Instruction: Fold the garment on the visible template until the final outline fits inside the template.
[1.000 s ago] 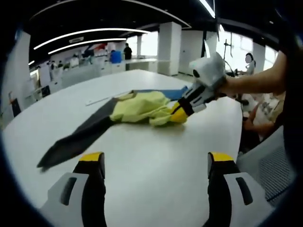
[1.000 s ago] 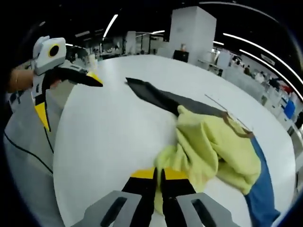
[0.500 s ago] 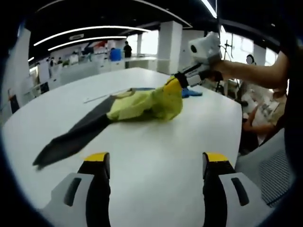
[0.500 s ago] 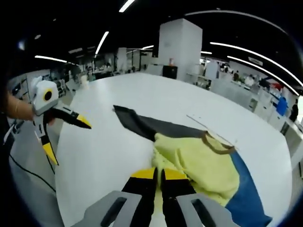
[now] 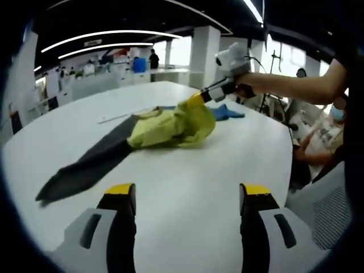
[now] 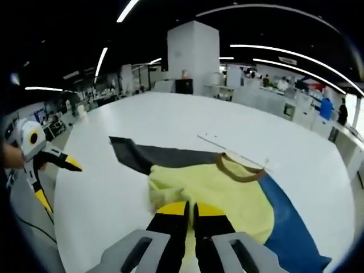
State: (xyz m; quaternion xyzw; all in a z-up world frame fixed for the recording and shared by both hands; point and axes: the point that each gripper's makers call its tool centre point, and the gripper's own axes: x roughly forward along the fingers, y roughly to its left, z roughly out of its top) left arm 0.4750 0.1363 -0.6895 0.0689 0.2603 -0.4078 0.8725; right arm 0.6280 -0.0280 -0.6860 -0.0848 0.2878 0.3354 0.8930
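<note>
The yellow, grey and blue cloth garment [image 6: 227, 187] is pinched by the right gripper [image 6: 190, 207] — left gripper [image 5: 185, 193] spread, well short of it.

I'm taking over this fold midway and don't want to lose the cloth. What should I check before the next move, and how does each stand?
1. Right gripper shut on the yellow garment: ok, jaws closed on a lifted fold.
2. Left gripper free to help: ok, open, holding nothing, above the bare white table.
3. Garment spread flat: not ok, bunched in a heap.
4. Dark sleeve laid out: ok, stretched along the table.
5. Template outline visible: cannot tell.
6. Blue part on the table: ok.
</note>
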